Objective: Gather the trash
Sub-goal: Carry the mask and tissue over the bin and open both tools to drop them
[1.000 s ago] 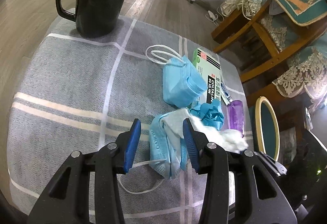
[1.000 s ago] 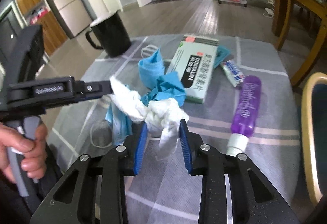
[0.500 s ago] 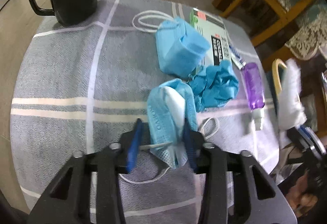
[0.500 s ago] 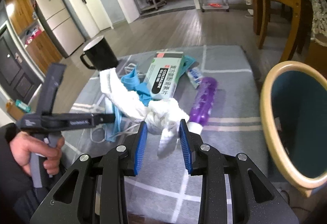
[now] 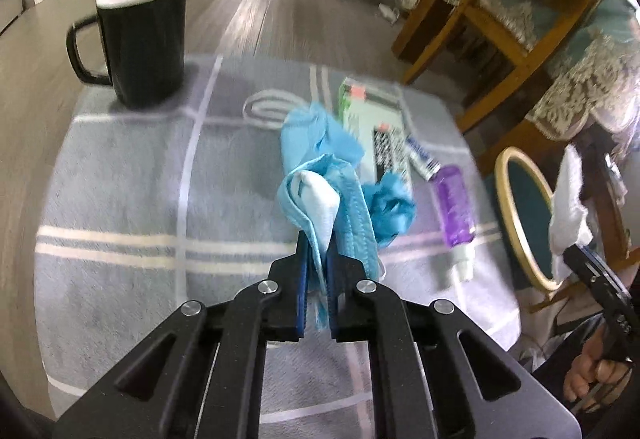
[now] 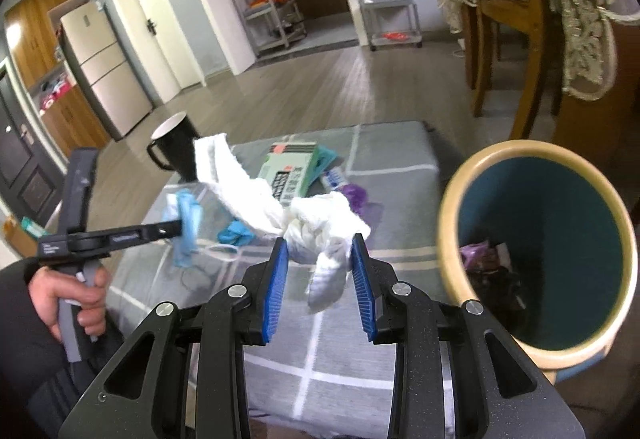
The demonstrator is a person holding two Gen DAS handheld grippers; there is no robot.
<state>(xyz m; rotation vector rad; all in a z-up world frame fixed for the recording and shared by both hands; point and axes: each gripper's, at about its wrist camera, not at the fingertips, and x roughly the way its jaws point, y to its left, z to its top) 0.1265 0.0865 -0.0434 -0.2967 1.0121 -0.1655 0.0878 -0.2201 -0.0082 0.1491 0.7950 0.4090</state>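
Note:
My left gripper (image 5: 317,251) is shut on a blue face mask (image 5: 320,195) and holds it lifted above the grey checked table (image 5: 120,199); it also shows in the right wrist view (image 6: 186,223). My right gripper (image 6: 320,259) is shut on a crumpled white tissue (image 6: 320,223), held in the air beside the bin (image 6: 448,223). The bin is teal inside with a cream rim and holds some trash. A second blue mask (image 5: 316,135) and a crumpled blue glove (image 5: 390,205) lie on the table.
A black mug (image 5: 140,43) stands at the table's far left. A green box (image 5: 376,127), a small tube (image 5: 420,159) and a purple bottle (image 5: 454,207) lie at the right. Wooden chairs (image 5: 480,19) with lace covers stand beyond the table.
My left gripper closed on the blue mask and lifted it off the table. My right gripper carried the white tissue up and right, toward the bin.

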